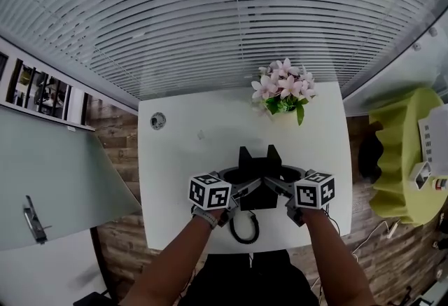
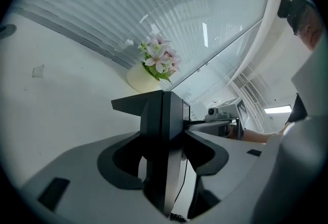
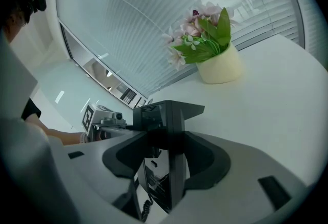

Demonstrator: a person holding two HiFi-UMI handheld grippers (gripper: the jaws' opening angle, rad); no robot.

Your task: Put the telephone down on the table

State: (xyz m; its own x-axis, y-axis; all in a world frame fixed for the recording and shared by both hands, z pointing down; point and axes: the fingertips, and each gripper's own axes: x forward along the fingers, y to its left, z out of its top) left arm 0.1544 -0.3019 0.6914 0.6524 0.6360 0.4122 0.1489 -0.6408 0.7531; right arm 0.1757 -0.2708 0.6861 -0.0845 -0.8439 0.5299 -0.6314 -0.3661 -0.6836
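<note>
The black telephone [image 1: 256, 194] sits between the two tools, one on each flank, over the near part of the white tabletop [image 1: 183, 157]. The left tool [image 2: 163, 128] is clamped on the telephone's left edge. In the left gripper view its dark jaws meet on a thin upright slab of the casing, with no gap to be seen. The right tool [image 3: 169, 138] pinches the opposite edge the same way, and just beneath its jaws a face with what look like keys slopes down and away.

Each tool shows in the other's view, straight across the casing, so the two grips are opposed and roughly level. That looks deliberate: a wide, flat body held by one edge would tip, while a grip on both sides holds it square and lets it go down flat.

The coiled cord [image 1: 244, 227] hangs behind the tools, toward the person, looping by the tabletop's near edge. Holding the body by its sides leaves the cord free of the jaws.

I cannot tell whether the base already touches the tabletop. A pale strip under the casing in the left gripper view suggests it is a little above.

Well ahead of the tool tips stands a cream pot of pink flowers [image 3: 220, 69], far enough off not to hinder the set-down. By my judgement the lowering is in hand and the release is not yet made.
</note>
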